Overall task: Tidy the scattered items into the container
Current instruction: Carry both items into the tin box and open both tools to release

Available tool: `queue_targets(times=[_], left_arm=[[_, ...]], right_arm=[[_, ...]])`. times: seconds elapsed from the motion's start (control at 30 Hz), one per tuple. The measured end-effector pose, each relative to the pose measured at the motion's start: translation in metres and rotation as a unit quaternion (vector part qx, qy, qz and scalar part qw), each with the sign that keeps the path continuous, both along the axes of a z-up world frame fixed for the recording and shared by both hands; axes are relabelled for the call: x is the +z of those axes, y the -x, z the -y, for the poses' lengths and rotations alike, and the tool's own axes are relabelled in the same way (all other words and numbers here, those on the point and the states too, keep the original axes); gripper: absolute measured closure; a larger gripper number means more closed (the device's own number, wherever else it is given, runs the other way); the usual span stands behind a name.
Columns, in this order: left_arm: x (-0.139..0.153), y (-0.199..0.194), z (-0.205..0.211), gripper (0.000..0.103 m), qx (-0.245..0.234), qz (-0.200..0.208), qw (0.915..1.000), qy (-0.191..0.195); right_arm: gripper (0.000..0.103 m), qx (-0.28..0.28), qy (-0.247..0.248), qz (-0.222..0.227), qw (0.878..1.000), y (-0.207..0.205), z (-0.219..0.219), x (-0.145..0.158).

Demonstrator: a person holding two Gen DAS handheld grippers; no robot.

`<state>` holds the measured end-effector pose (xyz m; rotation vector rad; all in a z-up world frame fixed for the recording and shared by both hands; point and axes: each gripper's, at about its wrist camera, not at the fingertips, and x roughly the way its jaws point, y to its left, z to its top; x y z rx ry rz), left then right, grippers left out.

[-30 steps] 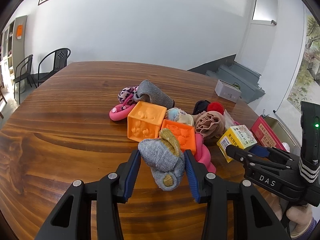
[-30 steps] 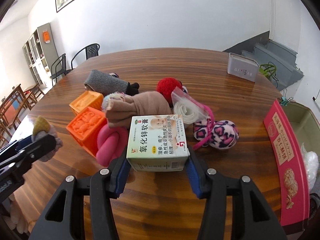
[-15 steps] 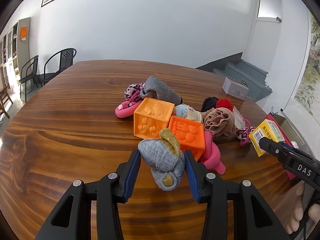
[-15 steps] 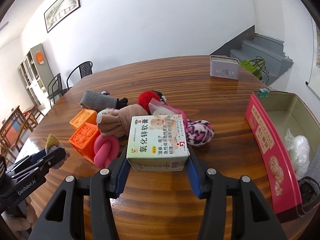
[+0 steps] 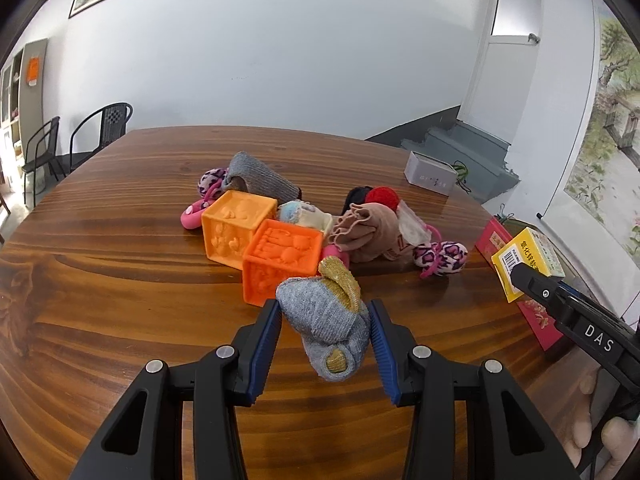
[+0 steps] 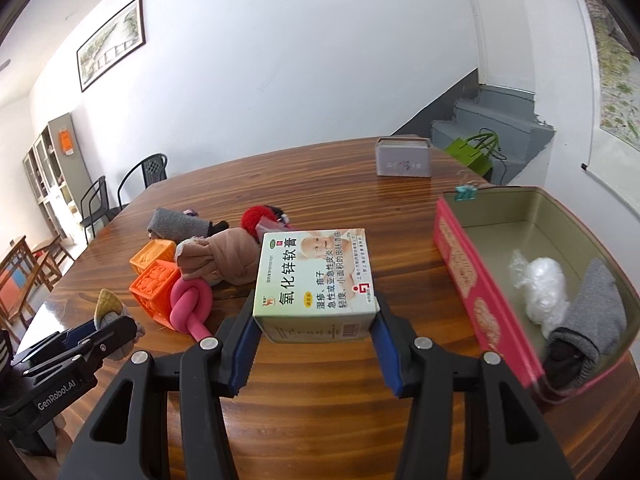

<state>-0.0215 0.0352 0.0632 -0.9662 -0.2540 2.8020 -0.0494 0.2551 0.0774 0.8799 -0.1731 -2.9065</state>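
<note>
On left tongs (image 6: 116, 334): "GenRobot.AI"; right tongs (image 5: 532, 280): "DAS".

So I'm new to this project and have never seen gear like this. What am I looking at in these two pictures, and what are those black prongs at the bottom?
There is no robot here. A person holds a hand-held clamp in each hand, and each clamp carries a wide-angle camera looking forward along its two prongs, so each picture is one clamp's own view. The left tool is shut on a grey sock. The right tool is shut on a small medicine box. On the wooden table lies a pile: two orange blocks, a pink knotted toy, more socks. The red tin at the right already holds a grey sock and a clear plastic bag.
</note>
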Motion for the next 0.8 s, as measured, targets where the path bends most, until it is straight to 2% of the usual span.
queue_targets(times=[0.4,0.53,0.8], left_arm=[[0.037,-0.007,-0.059,0.057,-0.058,-0.039,0.9975,0.01],[0.046,-0.007,-0.078,0.057,-0.081,-0.042,0.9958,0.002],[0.064,-0.011,-0.112,0.057,-0.114,-0.064,0.9913,0.017]], right_arm=[[0.047,-0.085,0.007,-0.068,0.994,-0.047,-0.076,0.031],[0.047,-0.111,0.016,-0.08,0.991,-0.058,-0.1,0.039],[0.047,-0.162,-0.019,-0.117,0.98,-0.08,-0.129,0.051]])
